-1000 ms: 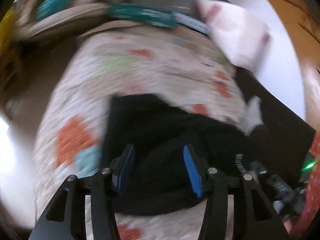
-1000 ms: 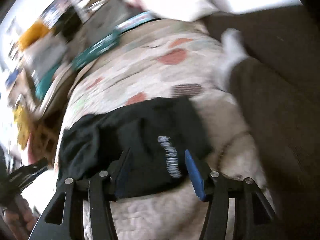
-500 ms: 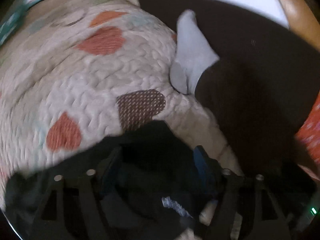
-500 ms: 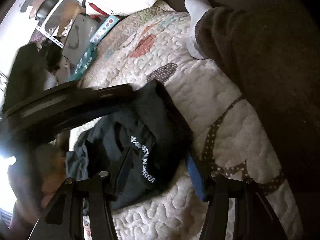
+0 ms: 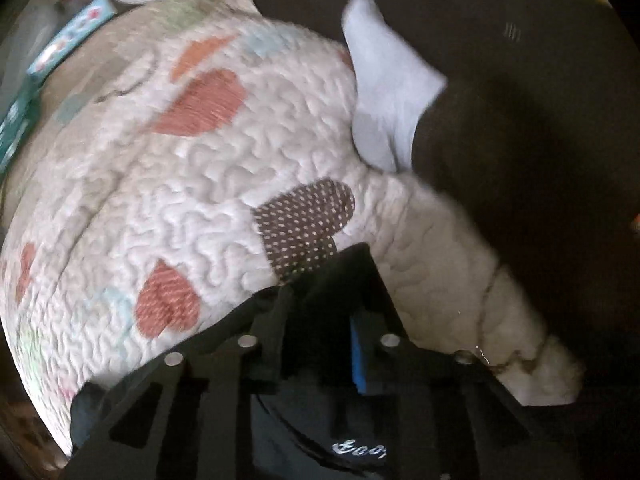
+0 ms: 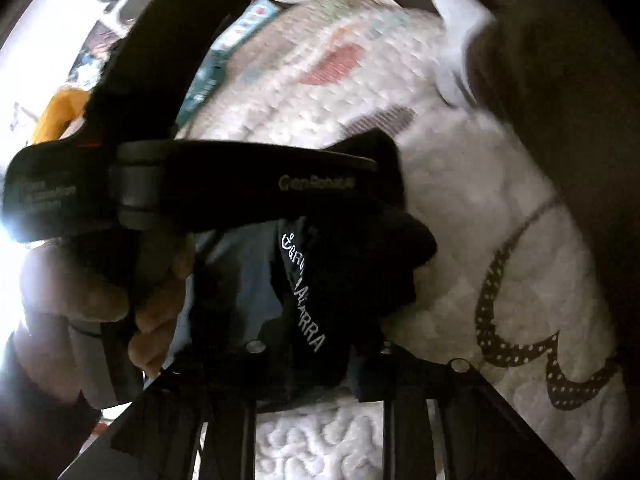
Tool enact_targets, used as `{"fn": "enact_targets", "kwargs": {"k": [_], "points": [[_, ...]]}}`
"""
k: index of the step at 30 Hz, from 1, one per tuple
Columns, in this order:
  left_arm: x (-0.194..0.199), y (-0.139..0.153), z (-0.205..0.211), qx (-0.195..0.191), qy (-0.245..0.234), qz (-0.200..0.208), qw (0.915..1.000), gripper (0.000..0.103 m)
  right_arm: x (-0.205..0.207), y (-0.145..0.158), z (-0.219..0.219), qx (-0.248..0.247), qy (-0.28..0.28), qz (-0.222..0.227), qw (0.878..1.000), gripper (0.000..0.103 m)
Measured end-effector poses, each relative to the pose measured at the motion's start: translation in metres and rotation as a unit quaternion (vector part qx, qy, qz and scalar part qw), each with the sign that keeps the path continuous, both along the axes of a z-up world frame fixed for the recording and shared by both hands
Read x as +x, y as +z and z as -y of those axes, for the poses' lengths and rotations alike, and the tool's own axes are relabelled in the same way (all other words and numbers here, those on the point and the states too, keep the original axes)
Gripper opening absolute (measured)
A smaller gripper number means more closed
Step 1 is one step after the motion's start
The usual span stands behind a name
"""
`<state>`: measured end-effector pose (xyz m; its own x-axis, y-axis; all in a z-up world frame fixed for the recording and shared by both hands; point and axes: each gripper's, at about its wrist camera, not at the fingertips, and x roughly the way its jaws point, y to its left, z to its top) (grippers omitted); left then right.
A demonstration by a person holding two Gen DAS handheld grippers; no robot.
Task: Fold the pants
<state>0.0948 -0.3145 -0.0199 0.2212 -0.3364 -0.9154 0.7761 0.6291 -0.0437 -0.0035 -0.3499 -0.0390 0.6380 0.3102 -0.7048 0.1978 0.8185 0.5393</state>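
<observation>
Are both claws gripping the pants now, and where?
Yes. Left claw pinches the black pants at their far corner; right claw grips the fold beside the white lettering.

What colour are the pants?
Black, with white lettering. The pants show best in the right wrist view.

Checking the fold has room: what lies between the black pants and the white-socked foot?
In the left wrist view, only bare quilt with its brown dotted heart patch lies between the black pants and the white-socked foot.
</observation>
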Motion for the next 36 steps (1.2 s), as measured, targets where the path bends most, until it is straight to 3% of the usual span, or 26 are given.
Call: {"fn": "enact_targets", "kwargs": {"k": [5, 9, 12, 14, 16, 19, 21, 23, 25, 26, 28, 30, 32, 36], "points": [[-0.008, 0.058, -0.066, -0.084, 0.068, 0.017, 0.9940, 0.021, -0.005, 0.048, -0.045, -0.086, 0.066, 0.060, 0.992, 0.020], [0.004, 0.080, -0.142, -0.146, 0.155, 0.013, 0.9770, 0.021, -0.002, 0.072, -0.089, -0.115, 0.129, 0.087, 0.981, 0.020], [0.007, 0.071, -0.211, -0.193, 0.228, -0.014, 0.9543, 0.021, 0.001, 0.082, -0.126, -0.138, 0.181, 0.097, 0.969, 0.020], [0.007, 0.055, -0.261, -0.224, 0.279, -0.036, 0.9333, 0.021, 0.007, 0.084, -0.161, -0.162, 0.227, 0.101, 0.955, 0.020], [0.006, 0.039, -0.290, -0.241, 0.312, -0.052, 0.9177, 0.022, 0.011, 0.079, -0.189, -0.185, 0.262, 0.102, 0.942, 0.020], [0.008, 0.007, -0.334, -0.255, 0.374, -0.081, 0.8882, 0.033, 0.012, 0.063, -0.234, -0.217, 0.314, 0.097, 0.919, 0.021], [0.009, -0.007, -0.356, -0.256, 0.407, -0.096, 0.8714, 0.036, 0.017, 0.045, -0.255, -0.240, 0.346, 0.087, 0.903, 0.032], [0.008, -0.018, -0.383, -0.287, 0.430, -0.124, 0.8470, 0.040, 0.019, 0.025, -0.272, -0.273, 0.370, 0.081, 0.885, 0.053], [0.004, -0.020, -0.404, -0.312, 0.446, -0.132, 0.8286, 0.051, 0.016, 0.012, -0.282, -0.296, 0.392, 0.071, 0.868, 0.064], [0.001, -0.020, -0.416, -0.323, 0.457, -0.132, 0.8183, 0.051, 0.009, 0.010, -0.285, -0.310, 0.397, 0.076, 0.861, 0.067], [-0.005, -0.017, -0.430, -0.333, 0.472, -0.124, 0.8065, 0.052, -0.003, 0.014, -0.286, -0.321, 0.405, 0.086, 0.852, 0.070], [-0.012, -0.013, -0.439, -0.334, 0.485, -0.110, 0.8004, 0.052, -0.016, 0.025, -0.276, -0.321, 0.408, 0.093, 0.850, 0.071], [-0.020, -0.008, -0.441, -0.333, 0.490, -0.096, 0.7997, 0.052, -0.024, 0.037, -0.257, -0.315, 0.404, 0.094, 0.854, 0.071], [-0.026, 0.002, -0.425, -0.336, 0.471, -0.073, 0.8123, 0.052, -0.018, 0.065, -0.220, -0.305, 0.355, 0.095, 0.879, 0.071]]}}
